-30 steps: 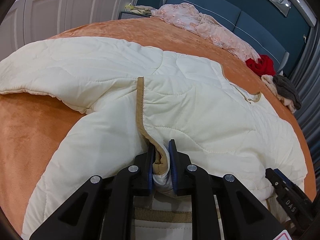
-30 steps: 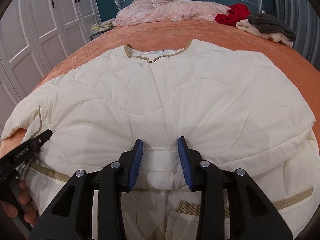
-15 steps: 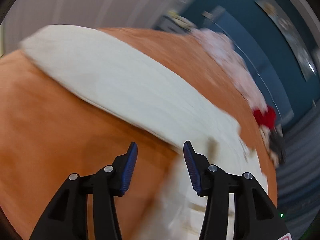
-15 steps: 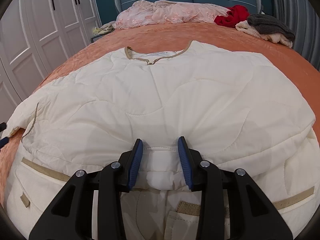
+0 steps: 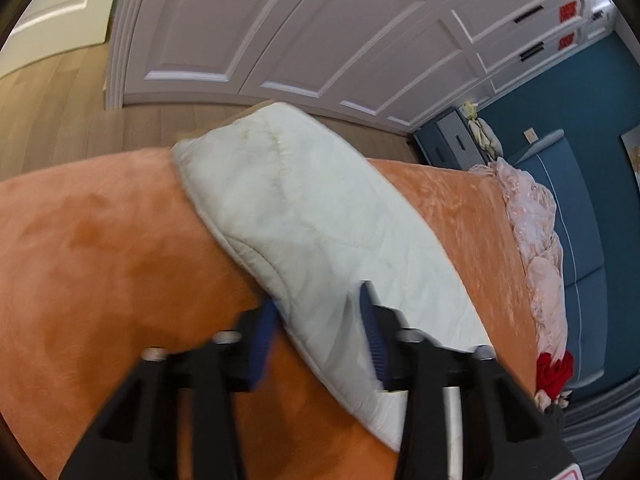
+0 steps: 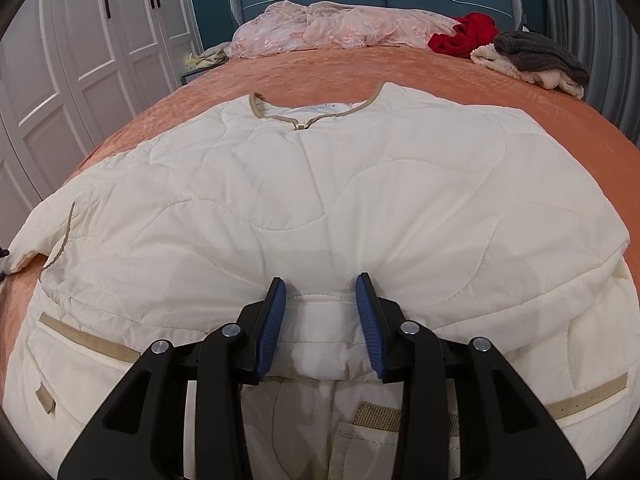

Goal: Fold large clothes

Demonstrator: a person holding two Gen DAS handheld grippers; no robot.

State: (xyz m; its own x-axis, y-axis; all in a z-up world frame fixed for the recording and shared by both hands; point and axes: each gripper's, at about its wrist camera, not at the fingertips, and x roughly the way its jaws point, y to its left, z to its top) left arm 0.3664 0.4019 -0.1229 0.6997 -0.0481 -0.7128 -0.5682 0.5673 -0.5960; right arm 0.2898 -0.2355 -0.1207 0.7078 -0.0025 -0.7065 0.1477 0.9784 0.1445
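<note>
Your left gripper [image 5: 320,332] is closing on the cream quilted jacket's sleeve [image 5: 316,216], stretching away up-left; right gripper [image 6: 320,328] clamps the folded hem [image 6: 320,320].

bare orange bedspread [image 6: 420,68] beyond jacket [image 6: 320,200] — clothes heaps [image 6: 532,56] at headboard

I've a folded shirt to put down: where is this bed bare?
Bare bedspread lies between the jacket collar and the pink bedding, and on both sides of its outstretched sleeve. Crowded: the clothes pile at the far right corner; the jacket covers the near half.
</note>
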